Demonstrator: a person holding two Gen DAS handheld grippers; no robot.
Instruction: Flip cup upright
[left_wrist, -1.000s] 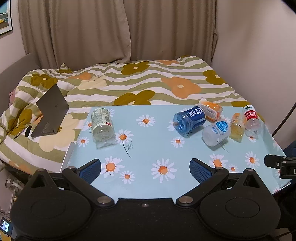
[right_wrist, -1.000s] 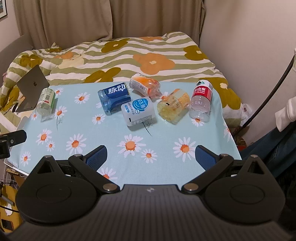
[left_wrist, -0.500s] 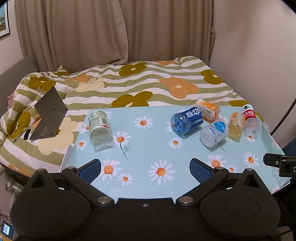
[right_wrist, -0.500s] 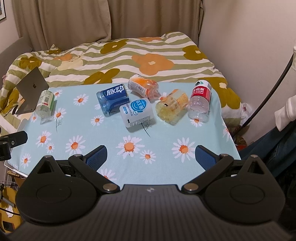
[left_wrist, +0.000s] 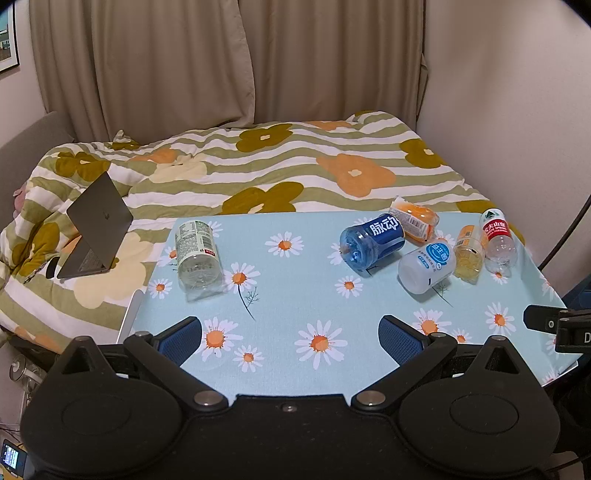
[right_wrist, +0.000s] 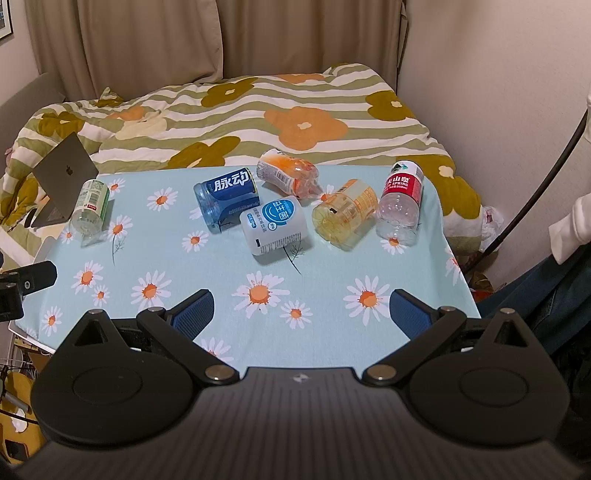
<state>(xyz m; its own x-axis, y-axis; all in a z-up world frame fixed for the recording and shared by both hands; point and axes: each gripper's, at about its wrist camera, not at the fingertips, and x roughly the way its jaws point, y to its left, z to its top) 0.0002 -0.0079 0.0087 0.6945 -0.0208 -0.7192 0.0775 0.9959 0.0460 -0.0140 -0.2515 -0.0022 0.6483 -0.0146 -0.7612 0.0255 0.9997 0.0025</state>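
Several cut-bottle cups lie on their sides on the daisy-print table (left_wrist: 295, 295). A green-label clear cup (left_wrist: 197, 253) lies alone at the left; it also shows in the right wrist view (right_wrist: 90, 206). A blue cup (right_wrist: 225, 197), a white cup (right_wrist: 275, 229), an orange-label cup (right_wrist: 288, 175), a yellow cup (right_wrist: 343, 214) and a red-label clear cup (right_wrist: 400, 199) lie clustered at the right. My left gripper (left_wrist: 290, 334) and right gripper (right_wrist: 301, 312) are both open and empty, held over the table's near edge, well short of all cups.
A bed with a striped floral quilt (left_wrist: 280, 170) lies behind the table. An open laptop (left_wrist: 96, 225) sits on the quilt at the left. A wall (right_wrist: 498, 92) and a dark cable (right_wrist: 535, 184) stand at the right.
Both grippers have drawn back and risen slightly, so the table and cups look a little farther away. The jaws have stayed open. No cup has moved.
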